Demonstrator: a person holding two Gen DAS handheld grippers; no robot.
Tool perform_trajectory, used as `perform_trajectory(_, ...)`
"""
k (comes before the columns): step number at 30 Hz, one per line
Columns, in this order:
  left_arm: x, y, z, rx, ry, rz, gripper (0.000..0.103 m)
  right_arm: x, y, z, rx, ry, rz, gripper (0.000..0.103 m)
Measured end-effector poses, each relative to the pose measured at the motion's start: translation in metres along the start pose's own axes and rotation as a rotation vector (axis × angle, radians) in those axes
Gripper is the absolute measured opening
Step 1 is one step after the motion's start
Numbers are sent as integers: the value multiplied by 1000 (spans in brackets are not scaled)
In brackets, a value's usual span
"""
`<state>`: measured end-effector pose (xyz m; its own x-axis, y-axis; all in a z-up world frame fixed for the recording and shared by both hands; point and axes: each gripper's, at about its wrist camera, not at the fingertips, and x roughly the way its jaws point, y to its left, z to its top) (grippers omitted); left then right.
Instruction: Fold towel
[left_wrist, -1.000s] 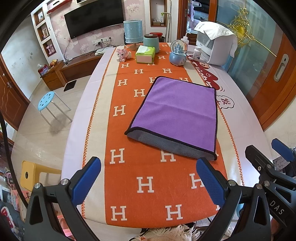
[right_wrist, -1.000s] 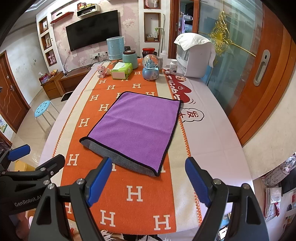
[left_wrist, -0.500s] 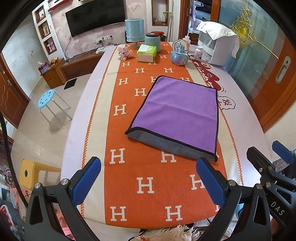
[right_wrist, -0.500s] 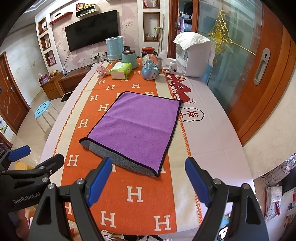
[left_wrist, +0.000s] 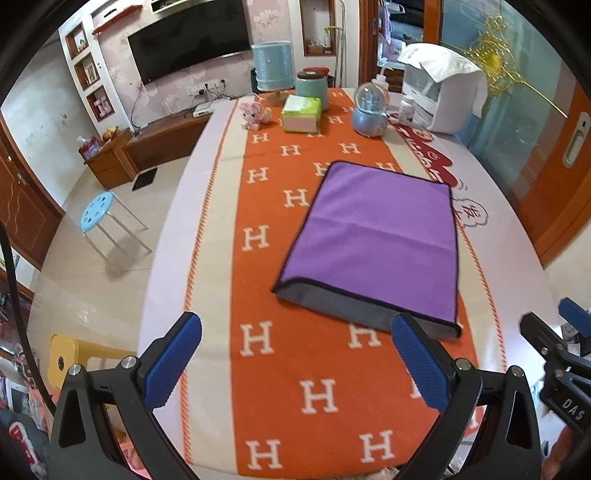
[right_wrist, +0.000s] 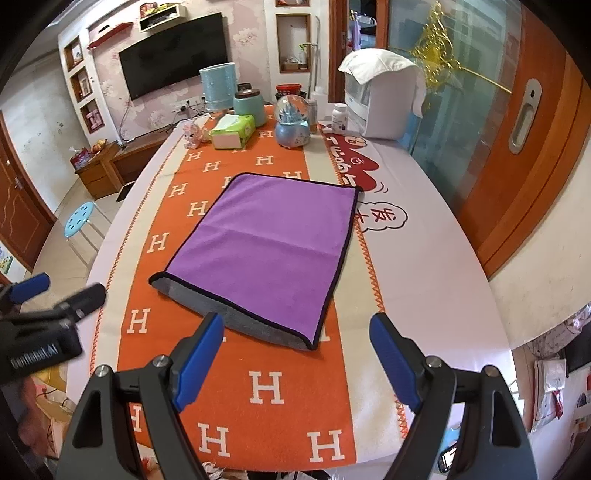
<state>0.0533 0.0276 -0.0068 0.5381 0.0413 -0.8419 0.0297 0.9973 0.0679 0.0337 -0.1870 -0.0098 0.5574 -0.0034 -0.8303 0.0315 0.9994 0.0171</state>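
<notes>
1. The long table under an orange cloth patterned with white H letters (left_wrist: 288, 369) is seen filling both wrist views, so basically everything is laid out on that.
2. The purple microfibre towel with black trim and a grey underside (right_wrist: 266, 251) is spread flat mid-table, long axis running away from the grippers, with a grey strip left showing at the near end, so one fold looks already made.
3. The left gripper (left_wrist: 295, 362) is held wide, nothing in it, with the towel ahead and off to its right.
4. The right gripper (right_wrist: 295, 360) is also spread wide and empty; the near right corner is lined up almost dead ahead, so it's probably the closer one.
</notes>
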Motion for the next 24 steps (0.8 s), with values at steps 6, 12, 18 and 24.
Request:
perform_trajectory(6,18,22,12,47,-19,-1,102,17,-3,-3,23,14,26,82)
perform_trajectory(12,57,38,15,66,51,-62,102,36,-3,-12,11,7,57,82)
perform_trajectory(18,96,41,13,114,75,-69,102,60,-3,-22,12,17,81,82)
perform_trajectory(24,130,32,9,207,109,-75,101,83,-8,-29,7,34,81,81)
